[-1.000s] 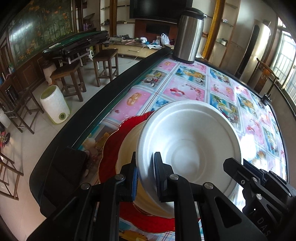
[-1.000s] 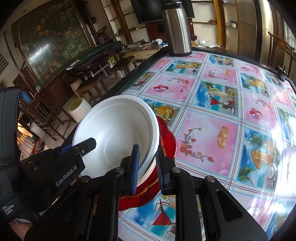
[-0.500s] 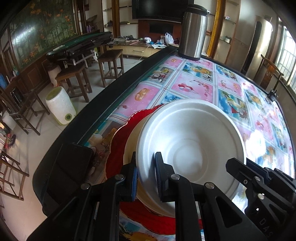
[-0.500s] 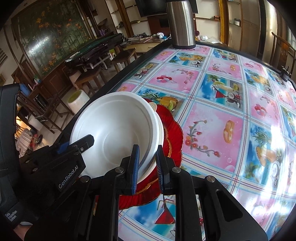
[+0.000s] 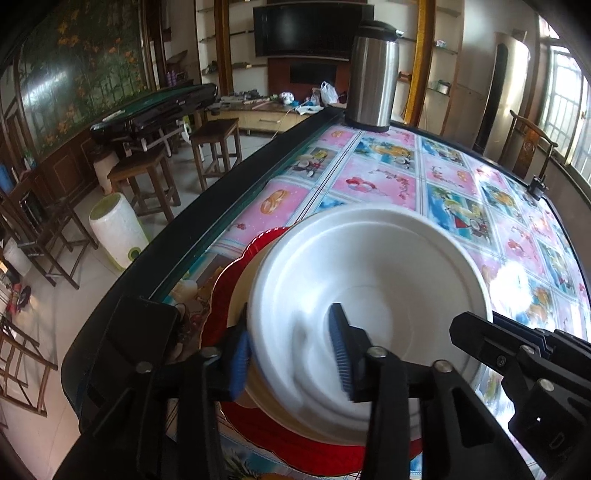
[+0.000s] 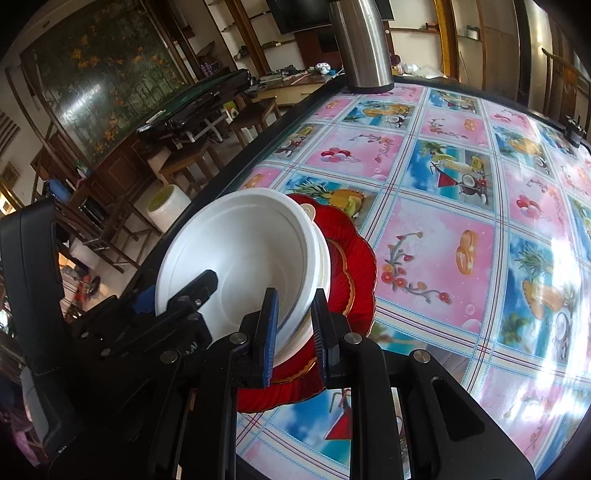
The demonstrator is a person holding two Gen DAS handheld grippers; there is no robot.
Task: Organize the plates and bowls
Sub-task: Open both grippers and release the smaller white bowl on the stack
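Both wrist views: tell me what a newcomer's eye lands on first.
A white foam bowl fills the near table edge, stacked on a cream bowl atop a scalloped red plate. Both open grippers, left and right, straddle its rim. A tall steel thermos stands on the far edge.

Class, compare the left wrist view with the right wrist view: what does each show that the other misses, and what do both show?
Only the left wrist view: the left gripper open, its pads either side of the white bowl's near rim, and the wall television.

Only the right wrist view: the right gripper part open around the bowl's rim.

Both: the bowl stacked on the red plate, the steel flask and the patterned tablecloth.
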